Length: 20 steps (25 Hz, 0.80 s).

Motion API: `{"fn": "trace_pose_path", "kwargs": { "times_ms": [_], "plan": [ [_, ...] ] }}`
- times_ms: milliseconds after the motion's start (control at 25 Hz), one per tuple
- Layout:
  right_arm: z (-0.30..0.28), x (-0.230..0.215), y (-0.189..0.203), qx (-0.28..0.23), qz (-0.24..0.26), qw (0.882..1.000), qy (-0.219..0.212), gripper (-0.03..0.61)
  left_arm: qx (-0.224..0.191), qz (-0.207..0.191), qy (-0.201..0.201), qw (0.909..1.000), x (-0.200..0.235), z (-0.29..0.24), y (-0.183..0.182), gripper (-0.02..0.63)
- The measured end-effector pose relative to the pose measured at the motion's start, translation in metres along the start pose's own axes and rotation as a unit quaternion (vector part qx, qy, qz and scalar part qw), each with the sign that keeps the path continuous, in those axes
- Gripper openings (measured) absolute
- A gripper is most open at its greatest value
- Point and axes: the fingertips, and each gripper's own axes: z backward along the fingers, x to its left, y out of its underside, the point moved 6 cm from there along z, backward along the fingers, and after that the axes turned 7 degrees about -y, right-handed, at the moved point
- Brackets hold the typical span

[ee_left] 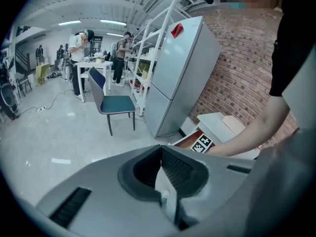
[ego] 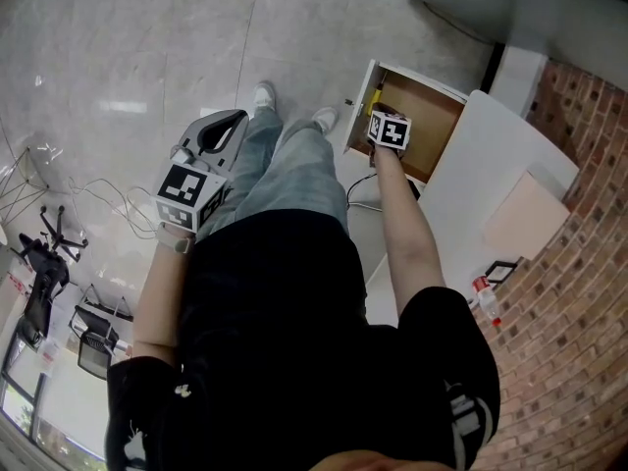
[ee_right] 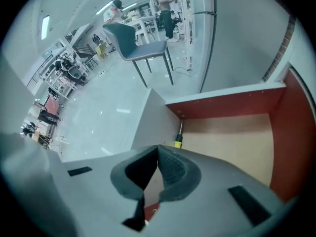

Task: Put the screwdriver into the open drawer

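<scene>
Evidently the screwdriver [ee_right: 179, 132] lies inside the drawer [ee_right: 232, 105], by its side wall. Both the right gripper [ee_right: 158, 149] and the left gripper [ee_left: 160, 149] are pressed together and empty, so the right should lift straight out of the drawer.

1 screwdriver [ee_right: 178, 141], 1 open drawer [ee_right: 232, 132], 2 grippers [ee_left: 160, 149] [ee_right: 158, 149]

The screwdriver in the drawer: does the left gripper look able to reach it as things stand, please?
Probably not. The left gripper is out at the person's left side, their legs stand between it and the drawer, and the right gripper is right beside the screwdriver.
</scene>
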Motion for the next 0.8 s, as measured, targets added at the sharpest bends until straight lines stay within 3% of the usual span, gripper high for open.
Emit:
{"fn": "trace_pose_path", "kwargs": {
  "times_ms": [360,800],
  "plan": [
    [0.075,0.056,-0.049,-0.087,0.038,0.994,-0.046,0.009,-0.055,0.005,-0.018,0.9983,0.006,0.019,-0.030,0.005],
    [0.198,0.125,-0.092,-0.198,0.112,0.971,-0.072,0.009,-0.104,-0.011,0.010,0.9945,0.003,0.037,-0.055,0.003]
  ]
}}
